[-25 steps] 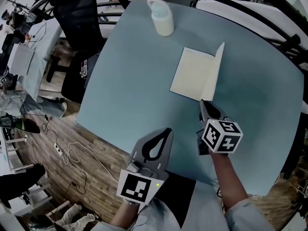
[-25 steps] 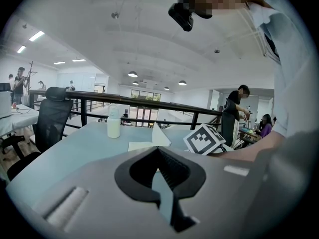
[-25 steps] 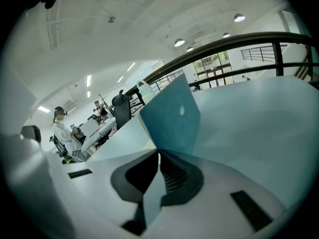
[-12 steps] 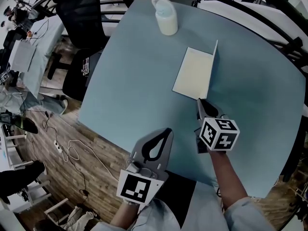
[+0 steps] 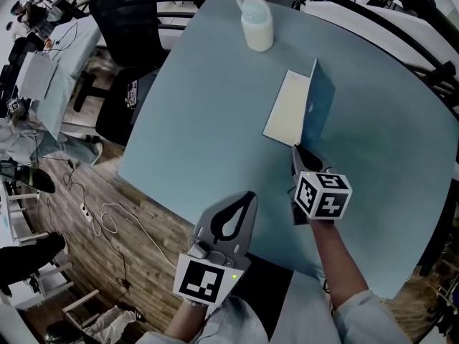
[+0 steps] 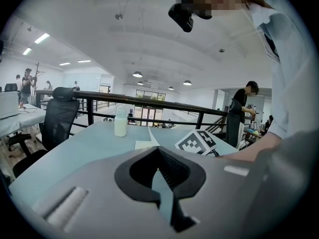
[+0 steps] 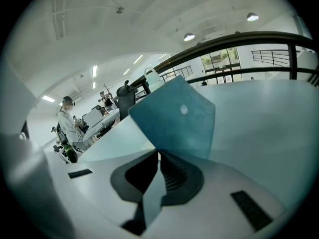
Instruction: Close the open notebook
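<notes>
The right hand-held gripper (image 5: pixel 297 149) is reaching forward from a bare forearm (image 5: pixel 334 261) and pointing downward across the worktop (image 5: pixel 208 120). Its jaws are pressing together on the near edge of the notebook's teal cover (image 5: pixel 320 99). The left hand-held gripper (image 5: pixel 247 194) is hovering near the worktop's near edge, well apart from the notebook (image 5: pixel 301 108). It is tilting gently downward, with its jaws lying closed together and nothing between them.

The notebook is lying right of centre on the worktop. Its cream page (image 5: pixel 287 110) is resting flat, while the cover is standing nearly upright above the spine. The right gripper view is showing the cover's outer face rising just beyond the jaw tips.

Counting: two hand-held grippers are showing, one in each hand. One notebook and one white bottle (image 5: pixel 257 24) are on the worktop, with the bottle standing near the far edge. One black office chair (image 5: pixel 118 9) is standing beside the worktop's far left corner.
</notes>
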`<control>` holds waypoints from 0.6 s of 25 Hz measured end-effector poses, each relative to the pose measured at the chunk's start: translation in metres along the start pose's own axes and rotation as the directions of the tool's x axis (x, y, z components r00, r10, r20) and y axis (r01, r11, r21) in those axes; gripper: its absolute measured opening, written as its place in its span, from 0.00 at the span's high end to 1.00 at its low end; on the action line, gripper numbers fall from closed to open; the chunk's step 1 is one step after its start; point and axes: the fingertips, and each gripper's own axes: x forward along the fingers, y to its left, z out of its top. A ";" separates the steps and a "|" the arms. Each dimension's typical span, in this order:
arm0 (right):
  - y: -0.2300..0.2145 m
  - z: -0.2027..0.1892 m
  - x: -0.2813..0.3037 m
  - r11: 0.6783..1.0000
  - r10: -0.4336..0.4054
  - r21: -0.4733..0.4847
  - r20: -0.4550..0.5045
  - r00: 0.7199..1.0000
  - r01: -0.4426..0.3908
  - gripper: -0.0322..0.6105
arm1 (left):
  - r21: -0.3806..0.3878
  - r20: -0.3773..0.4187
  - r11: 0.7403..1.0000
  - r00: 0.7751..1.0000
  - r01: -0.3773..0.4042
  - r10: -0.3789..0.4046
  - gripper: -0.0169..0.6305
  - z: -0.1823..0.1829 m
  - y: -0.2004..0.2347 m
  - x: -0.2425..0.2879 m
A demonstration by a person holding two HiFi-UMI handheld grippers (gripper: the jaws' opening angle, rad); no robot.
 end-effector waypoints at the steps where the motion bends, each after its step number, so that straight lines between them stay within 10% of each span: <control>1: 0.000 -0.001 0.001 1.000 0.000 -0.005 -0.006 1.000 0.000 0.94 | -0.001 -0.001 1.000 1.000 -0.003 0.003 0.97 0.000 0.000 -0.001; 15: -0.001 -0.017 0.027 0.997 -0.016 -0.077 -0.099 0.995 0.009 0.94 | -0.026 -0.013 0.999 0.999 -0.041 0.040 0.97 -0.007 0.010 -0.007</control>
